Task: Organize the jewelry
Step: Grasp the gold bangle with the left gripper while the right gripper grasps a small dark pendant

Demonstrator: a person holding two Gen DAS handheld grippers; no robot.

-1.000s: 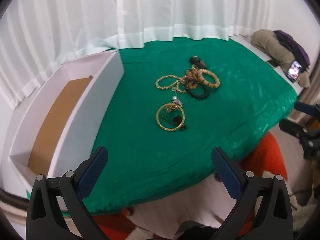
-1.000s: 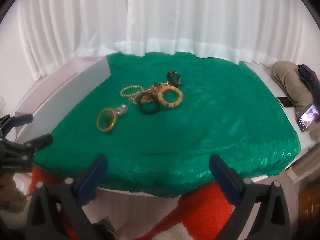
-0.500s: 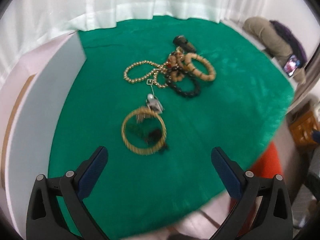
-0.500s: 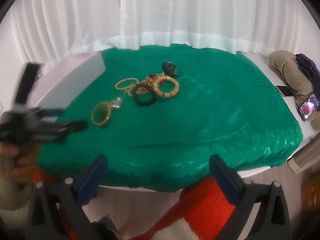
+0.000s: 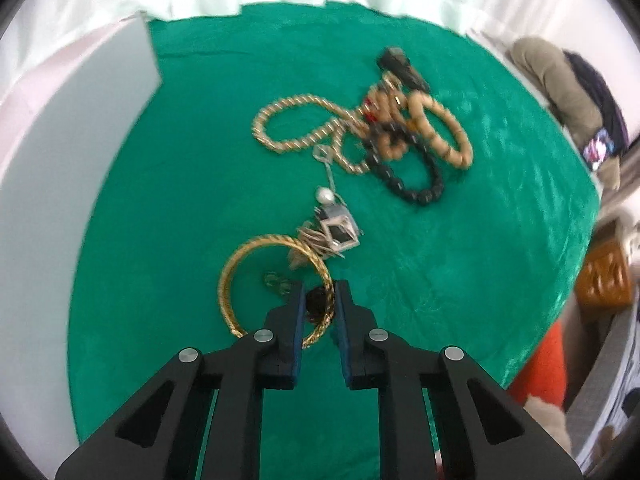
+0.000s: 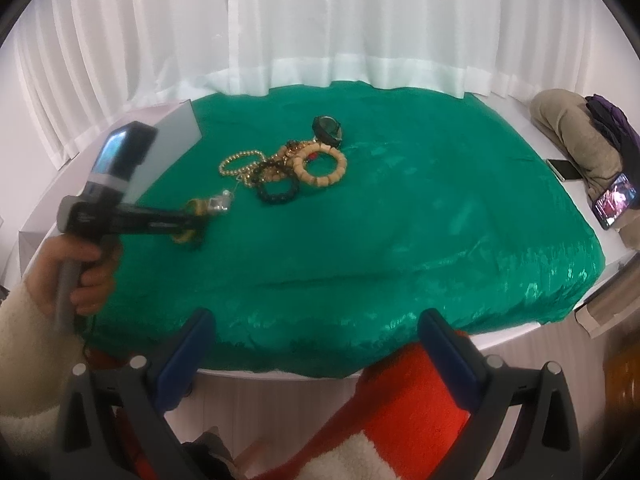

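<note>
The left gripper has dropped onto the gold bangle, jaws just closed around its rim at 5 o'clock. A green cloth covers the desk below white curtains. Only the right view shows the hand; right gripper jaws stand wide, empty. The bead pile lies at 1 o'clock.

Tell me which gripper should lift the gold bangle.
Left. The left gripper has just been closing, its jaws now around the gold bangle's rim. The right gripper hangs open off the table's near edge.
</note>
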